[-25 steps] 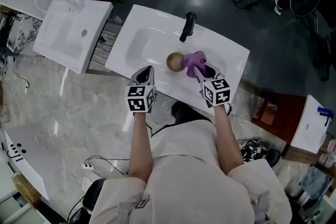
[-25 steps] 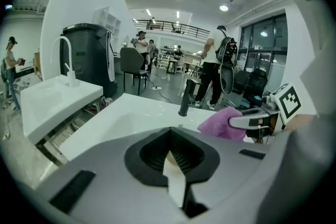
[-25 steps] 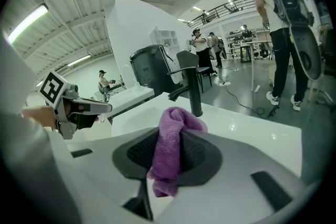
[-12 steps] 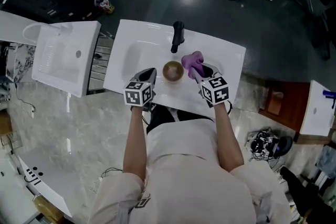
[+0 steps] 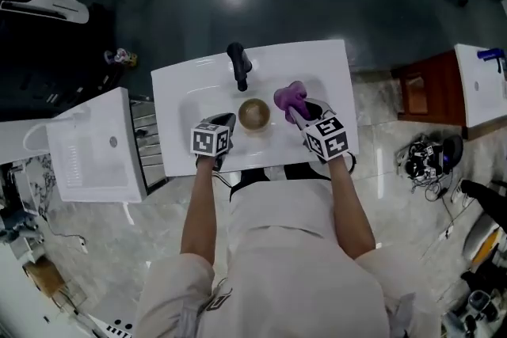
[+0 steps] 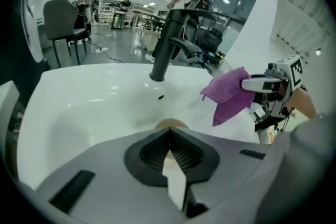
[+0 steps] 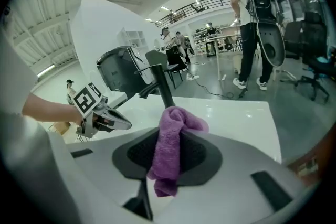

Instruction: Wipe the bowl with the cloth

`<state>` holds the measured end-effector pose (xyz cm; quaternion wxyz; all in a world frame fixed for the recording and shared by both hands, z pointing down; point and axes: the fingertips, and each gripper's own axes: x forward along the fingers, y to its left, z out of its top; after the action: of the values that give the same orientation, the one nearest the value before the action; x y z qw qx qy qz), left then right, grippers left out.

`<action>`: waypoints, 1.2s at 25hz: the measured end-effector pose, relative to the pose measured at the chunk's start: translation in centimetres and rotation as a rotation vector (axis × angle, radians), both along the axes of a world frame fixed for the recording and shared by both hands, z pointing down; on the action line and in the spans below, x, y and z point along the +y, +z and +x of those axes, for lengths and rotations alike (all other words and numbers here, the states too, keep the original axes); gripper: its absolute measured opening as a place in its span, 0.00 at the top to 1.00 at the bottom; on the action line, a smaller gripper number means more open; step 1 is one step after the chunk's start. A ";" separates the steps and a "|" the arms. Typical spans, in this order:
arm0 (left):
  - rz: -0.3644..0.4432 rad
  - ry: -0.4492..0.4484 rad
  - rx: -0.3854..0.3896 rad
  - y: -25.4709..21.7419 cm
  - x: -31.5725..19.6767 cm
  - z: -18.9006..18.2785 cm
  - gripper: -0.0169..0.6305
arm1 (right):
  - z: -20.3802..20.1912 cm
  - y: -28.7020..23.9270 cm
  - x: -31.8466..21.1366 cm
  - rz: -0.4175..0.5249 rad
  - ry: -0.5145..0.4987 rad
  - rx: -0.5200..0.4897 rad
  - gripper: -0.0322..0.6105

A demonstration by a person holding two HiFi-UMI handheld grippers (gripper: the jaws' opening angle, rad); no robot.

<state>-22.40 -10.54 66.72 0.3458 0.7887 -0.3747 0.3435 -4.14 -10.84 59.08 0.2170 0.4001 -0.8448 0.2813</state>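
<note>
The right gripper clamped the cloth, the bowl lying just left of its tips. The left gripper, jaws seemingly shut and empty, had the bowl close ahead.

We see our right tongs clamped on the purple cloth, which bunches up above the jaws and hangs down below them. Just beyond the cloth stands a black faucet on the white sink. To the left, the left tongs taper to a closed point. Far off, a person with a backpack stands.
</note>
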 end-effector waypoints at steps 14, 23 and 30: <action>-0.213 0.206 0.150 6.7 -1.1 0.9 0.89 | -0.2 0.5 7.5 -0.051 0.245 0.135 0.81; -0.348 0.104 0.243 9.8 -1.3 1.2 0.84 | -2.2 1.0 10.8 -0.070 0.301 0.167 0.81; -0.377 0.011 0.239 11.3 -1.5 1.7 0.91 | -1.3 0.6 11.4 -0.066 0.334 0.157 0.81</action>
<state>-20.73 -12.03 78.04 0.5272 0.7471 -0.2560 0.3136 -5.46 0.58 59.71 0.2455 0.5481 -0.7374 0.3092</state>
